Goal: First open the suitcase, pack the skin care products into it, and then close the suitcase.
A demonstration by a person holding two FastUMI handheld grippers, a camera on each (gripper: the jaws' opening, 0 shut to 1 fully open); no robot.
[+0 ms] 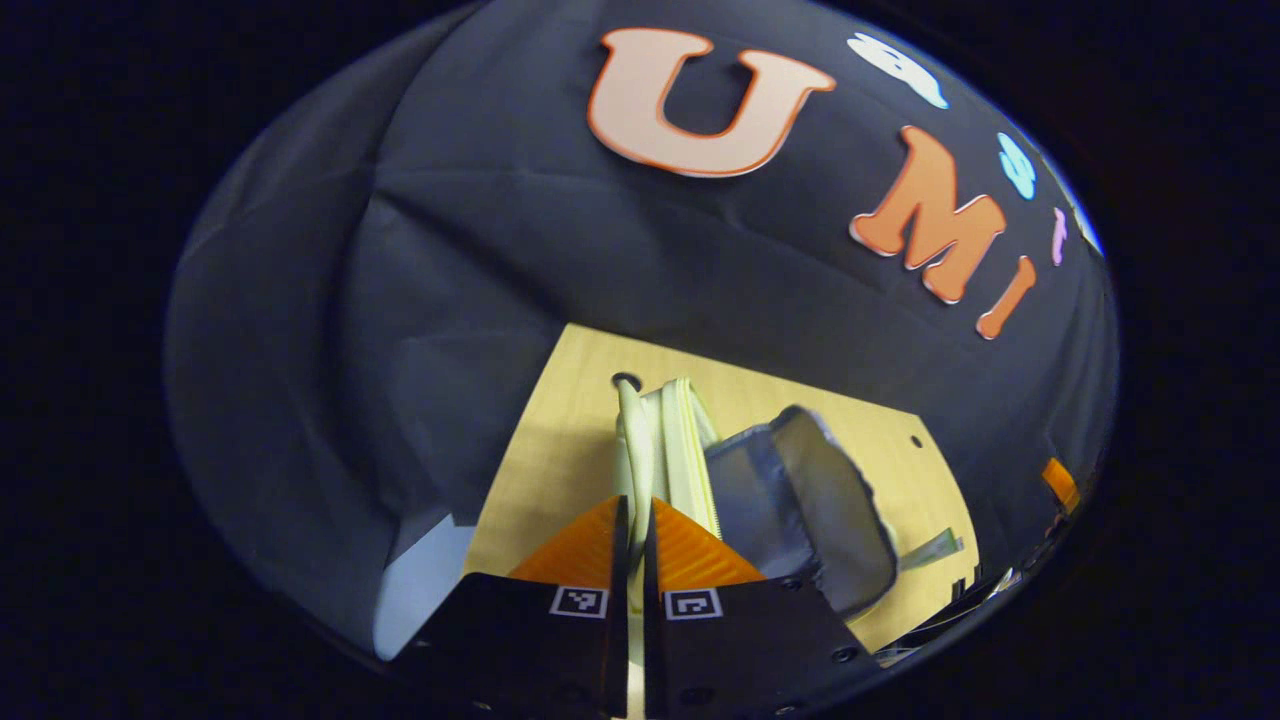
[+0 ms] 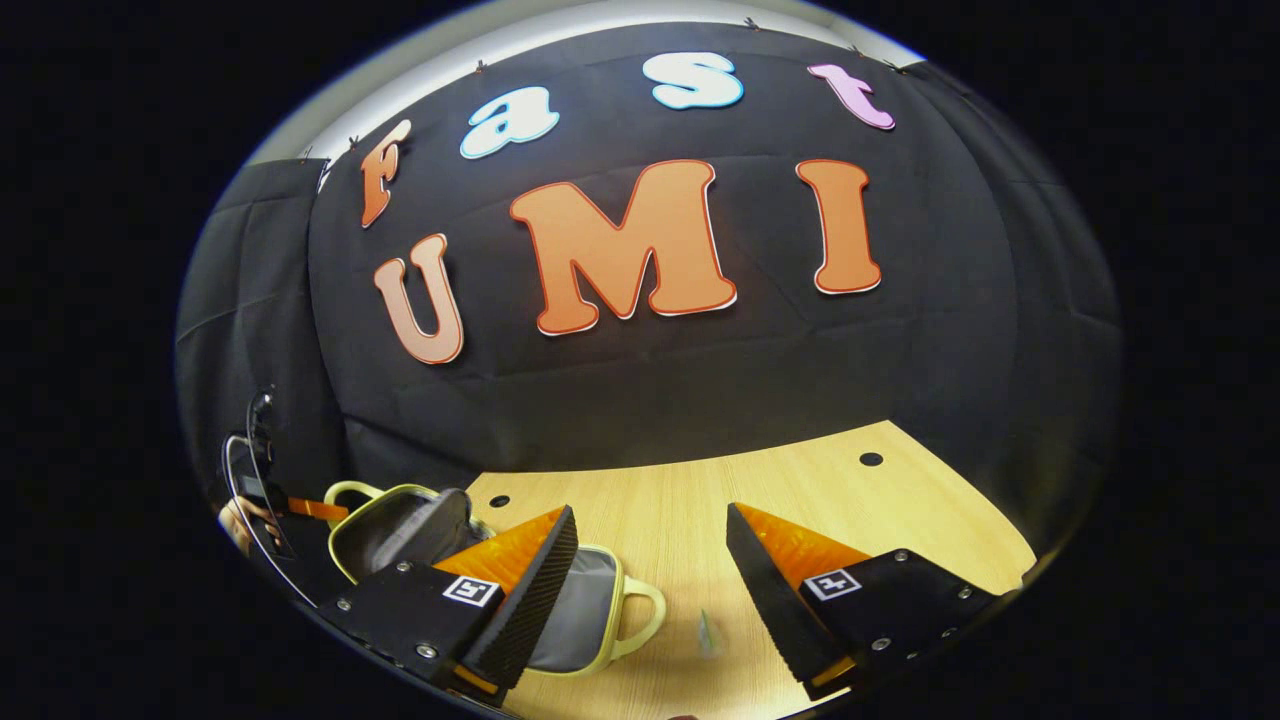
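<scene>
In the left gripper view, the left tool (image 1: 632,520) has its two fingers pressed nearly together on the pale yellow-green edge of the suitcase lid (image 1: 640,440), which runs up from between the tips as a thin rim with a zipper line beside it. Just to the right of that rim, the grey fabric lining (image 1: 800,500) of the suitcase bulges outward. The suitcase (image 1: 690,450) sits on the light wooden bench (image 1: 560,440), near a small round hole in the board.

In the right gripper view, the right tool (image 2: 650,525) has its fingers spread wide, with nothing between them but bare bench (image 2: 700,500). Behind its left finger lies the open suitcase (image 2: 590,620), grey lined with a yellow-green rim and a loop handle (image 2: 645,610) pointing toward the tool. Farther left, the raised lid (image 2: 400,525) stands up, and beyond it a hand (image 2: 240,525) appears at the edge, partly hidden.
</scene>
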